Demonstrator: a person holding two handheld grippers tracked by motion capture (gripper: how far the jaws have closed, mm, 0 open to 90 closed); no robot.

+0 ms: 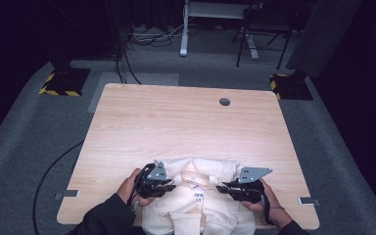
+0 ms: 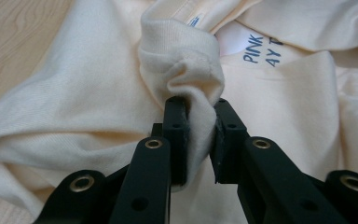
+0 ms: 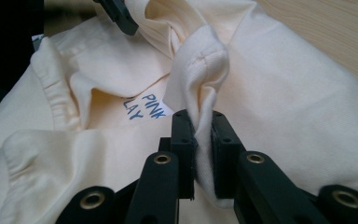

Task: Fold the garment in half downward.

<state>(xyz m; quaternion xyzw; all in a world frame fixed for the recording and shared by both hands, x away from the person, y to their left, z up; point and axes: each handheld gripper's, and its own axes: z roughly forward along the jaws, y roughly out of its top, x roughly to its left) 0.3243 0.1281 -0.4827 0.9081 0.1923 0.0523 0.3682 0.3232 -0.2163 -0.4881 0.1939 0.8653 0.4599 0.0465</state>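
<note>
1. Both tools are clamped on cloth: our left tool point(image 2: 199, 105) pinches a bunched fold of the ribbed neckband point(image 2: 182, 51), and our right tool point(image 3: 203, 116) pinches the matching fold on the other side.
2. Between them lies the cream sweatshirt point(image 1: 196, 196), spread at the near edge of the tabletop point(image 1: 186, 117), part of it hanging over toward us. Its label point(image 3: 144, 106) with blue letters faces up inside the neck.
3. Beyond the garment the tabletop is bare wood with one small round hole point(image 1: 224, 102).
4. Risks, as we judge them:
   - Each grip holds only a thin roll of cloth, so a quick lift could pull it free.
   - Uneven pulling would twist the neck and leave the body crooked.
   - The overhanging part could drag the sweatshirt off the edge if one side slips.
</note>
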